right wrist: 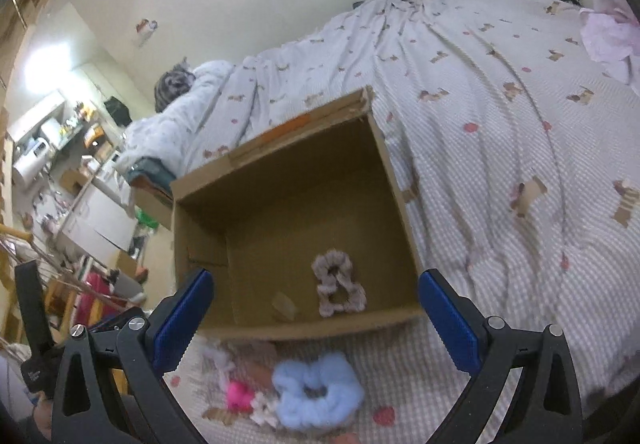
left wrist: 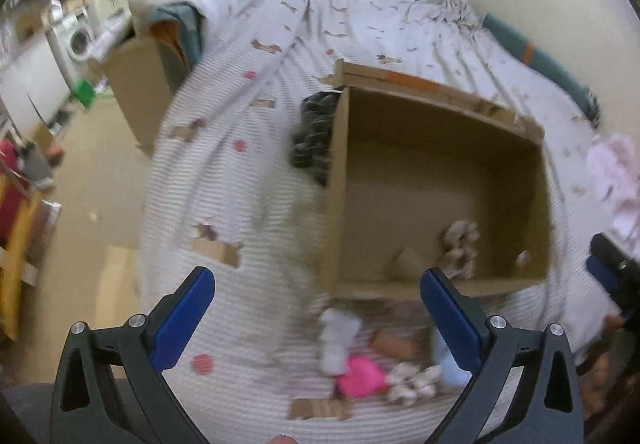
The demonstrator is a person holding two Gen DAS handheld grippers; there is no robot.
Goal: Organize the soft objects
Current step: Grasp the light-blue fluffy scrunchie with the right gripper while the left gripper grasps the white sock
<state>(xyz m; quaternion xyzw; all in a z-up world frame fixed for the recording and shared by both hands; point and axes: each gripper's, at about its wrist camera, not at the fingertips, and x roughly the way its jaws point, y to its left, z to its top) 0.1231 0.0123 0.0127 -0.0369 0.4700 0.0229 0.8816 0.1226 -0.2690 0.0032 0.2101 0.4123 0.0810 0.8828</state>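
An open cardboard box (left wrist: 436, 112) (right wrist: 280, 160) stands on the bed. Inside it lie beige scrunchies (right wrist: 338, 284) (left wrist: 460, 248) and a small tan piece (right wrist: 285, 307). In front of the box lie soft items: a light blue scrunchie (right wrist: 316, 392) (left wrist: 446, 364), a pink item (left wrist: 362, 376) (right wrist: 239, 396), a white item (left wrist: 338, 338), a cream scrunchie (left wrist: 412, 384) and a brown item (left wrist: 394, 344). My left gripper (left wrist: 316, 308) is open and empty above them. My right gripper (right wrist: 316, 308) is open and empty over the box's near edge; it shows at the right edge of the left view (left wrist: 608, 272).
The bed has a white patterned quilt (left wrist: 240, 172) (right wrist: 500, 132). A dark striped cloth (left wrist: 314, 132) lies left of the box. A pale pink cloth (right wrist: 608, 32) lies at the far right. A second cardboard box (left wrist: 140, 84) stands beside the bed. Floor and clutter lie to the left.
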